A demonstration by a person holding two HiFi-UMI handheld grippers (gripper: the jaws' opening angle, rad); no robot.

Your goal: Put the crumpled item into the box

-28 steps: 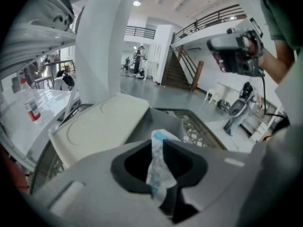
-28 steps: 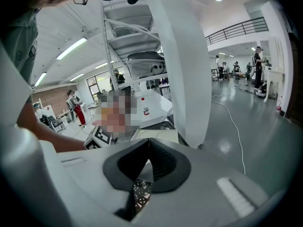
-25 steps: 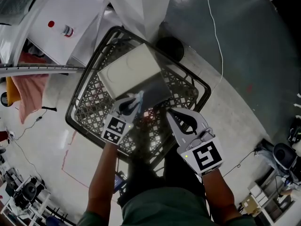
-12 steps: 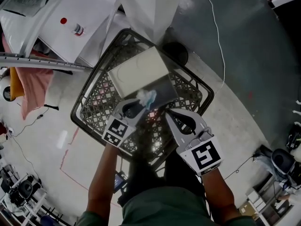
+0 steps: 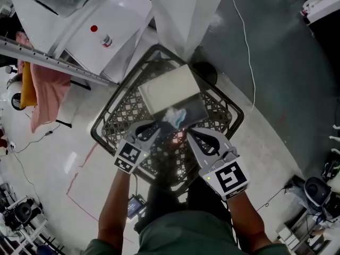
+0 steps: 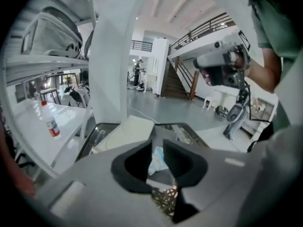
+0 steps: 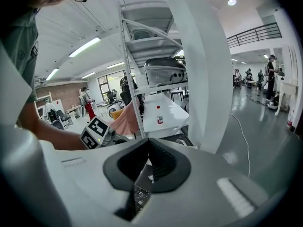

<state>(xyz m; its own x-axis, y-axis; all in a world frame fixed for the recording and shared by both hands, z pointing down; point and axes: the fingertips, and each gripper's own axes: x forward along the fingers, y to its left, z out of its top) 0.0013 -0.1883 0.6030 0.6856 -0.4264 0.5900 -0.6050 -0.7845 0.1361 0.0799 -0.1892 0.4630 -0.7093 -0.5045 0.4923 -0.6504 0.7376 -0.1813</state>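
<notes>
While my left gripper (image 5: 154, 127) hangs released above it, jaws just closing on nothing, the crumpled white-and-blue item (image 5: 174, 116) lies in the dark open box (image 5: 196, 108) with white lid; right gripper (image 5: 192, 133) clenched, empty

Grey floor (image 5: 297, 62) fills the head view's right, a white cable (image 5: 247, 41) trailing across it. White pillar (image 5: 186, 9) top centre; white counter (image 5: 127, 20) and pink cloth (image 5: 48, 89) upper left. Strip lights (image 7: 85, 47) overhead.

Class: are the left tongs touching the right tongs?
Apart. The head view shows the basket mesh between the left tongs and the right tongs.
</notes>
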